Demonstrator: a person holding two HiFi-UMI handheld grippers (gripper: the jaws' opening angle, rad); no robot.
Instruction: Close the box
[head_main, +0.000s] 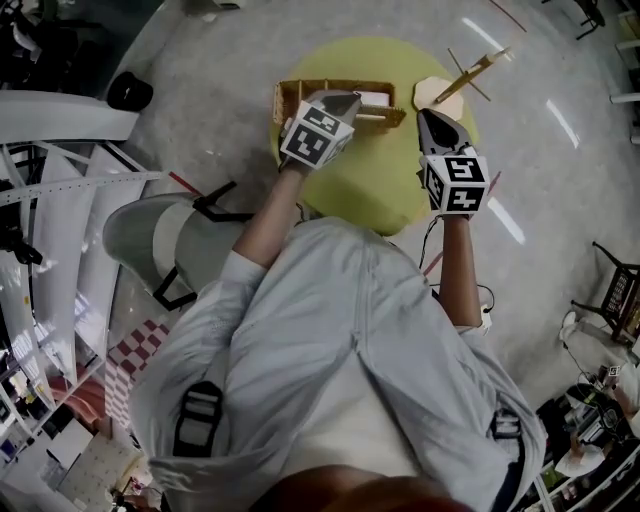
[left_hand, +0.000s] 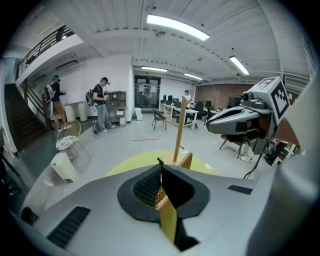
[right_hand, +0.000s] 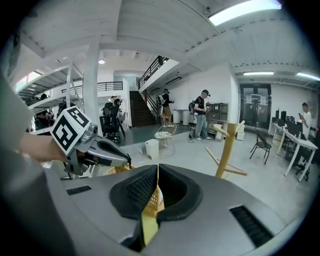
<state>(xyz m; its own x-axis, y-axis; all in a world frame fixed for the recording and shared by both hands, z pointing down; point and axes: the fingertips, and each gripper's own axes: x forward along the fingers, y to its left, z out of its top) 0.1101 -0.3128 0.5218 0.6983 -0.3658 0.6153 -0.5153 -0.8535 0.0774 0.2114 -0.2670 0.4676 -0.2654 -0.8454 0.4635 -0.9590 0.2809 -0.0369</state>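
A woven box (head_main: 298, 92) stands open at the far side of the round yellow table (head_main: 370, 185), with something white (head_main: 375, 98) inside. My left gripper (head_main: 348, 100) hovers over the box's middle, jaws shut, tips touching. In the left gripper view the tips (left_hand: 161, 163) meet above the box's woven rim (left_hand: 186, 160), and I see nothing clamped between them. My right gripper (head_main: 424, 114) sits just beyond the box's right end, also shut. In the right gripper view its tips (right_hand: 158, 167) meet, with weave (right_hand: 155, 200) showing below them and the left gripper (right_hand: 129, 161) opposite.
A wooden peg stand (head_main: 470, 72) rises from its base (head_main: 432, 92) at the table's far right, close to the right gripper. A grey chair (head_main: 150, 235) stands to my left. People, a wire chair (left_hand: 70, 140) and desks fill the room beyond.
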